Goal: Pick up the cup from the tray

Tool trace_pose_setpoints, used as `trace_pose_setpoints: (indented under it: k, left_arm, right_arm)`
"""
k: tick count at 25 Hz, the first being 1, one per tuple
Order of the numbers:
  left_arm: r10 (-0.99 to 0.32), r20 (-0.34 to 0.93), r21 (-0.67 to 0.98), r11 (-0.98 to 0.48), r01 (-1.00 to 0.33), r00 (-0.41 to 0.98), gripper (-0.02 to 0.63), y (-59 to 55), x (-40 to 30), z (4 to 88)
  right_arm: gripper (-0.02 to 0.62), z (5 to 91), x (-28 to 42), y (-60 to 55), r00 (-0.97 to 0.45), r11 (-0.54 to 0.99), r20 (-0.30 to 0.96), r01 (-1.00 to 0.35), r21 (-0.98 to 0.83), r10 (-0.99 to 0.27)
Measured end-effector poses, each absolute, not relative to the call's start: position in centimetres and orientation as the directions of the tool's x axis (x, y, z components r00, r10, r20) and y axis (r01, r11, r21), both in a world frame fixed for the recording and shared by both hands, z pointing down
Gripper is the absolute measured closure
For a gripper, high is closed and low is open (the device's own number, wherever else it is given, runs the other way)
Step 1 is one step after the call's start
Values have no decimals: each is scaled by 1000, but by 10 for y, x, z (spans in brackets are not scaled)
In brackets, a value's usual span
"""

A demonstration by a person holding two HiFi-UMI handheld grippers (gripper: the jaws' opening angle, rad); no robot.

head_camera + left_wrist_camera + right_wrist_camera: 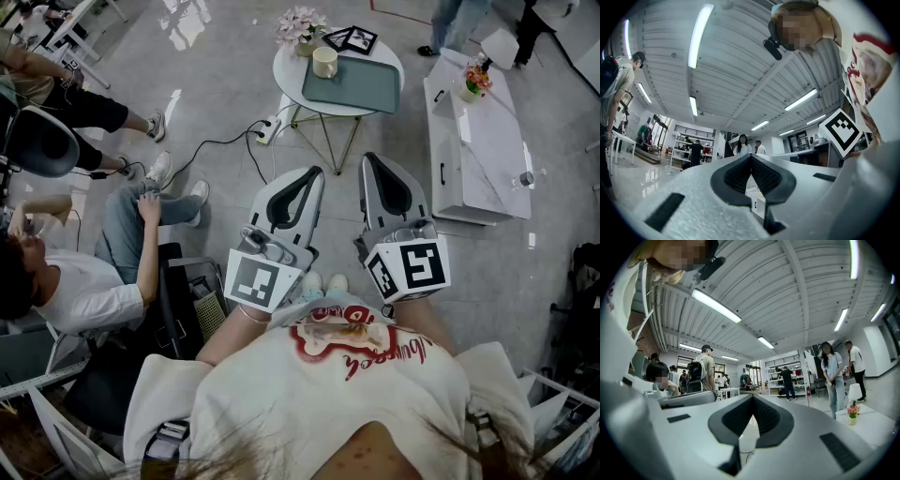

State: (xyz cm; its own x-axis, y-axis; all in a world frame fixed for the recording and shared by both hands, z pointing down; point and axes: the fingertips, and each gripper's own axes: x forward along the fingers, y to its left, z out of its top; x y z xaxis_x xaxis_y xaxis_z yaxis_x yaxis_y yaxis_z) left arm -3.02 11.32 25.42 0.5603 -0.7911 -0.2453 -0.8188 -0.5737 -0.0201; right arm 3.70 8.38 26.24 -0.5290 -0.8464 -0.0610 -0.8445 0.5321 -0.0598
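Observation:
A cream cup (324, 62) stands at the left rim of a teal tray (367, 89) on a small round white table (289, 75), far ahead of me in the head view. Both grippers are held close to my chest, well short of that table. My left gripper (315, 172) is shut with nothing between its jaws, and its tips meet in the left gripper view (751, 157). My right gripper (367, 159) is likewise shut and empty, tips touching in the right gripper view (753, 397). Both gripper views look up across the room; neither shows the cup.
Pink flowers (300, 25) and picture frames (352, 38) share the round table. A long white low table (487, 150) with a flower pot (475, 81) stands to the right. A power strip with cables (265, 129) lies on the floor. People sit at the left (131, 225).

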Motion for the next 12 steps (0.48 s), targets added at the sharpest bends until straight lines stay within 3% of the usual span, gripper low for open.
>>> trace_pose_setpoints:
  k: [12]
  left_arm:
    - [-794, -236, -13, -573, -819, 560, 594, 105, -25, 255]
  right_arm:
    - [572, 263, 47, 76, -511, 514, -64, -854, -73, -857]
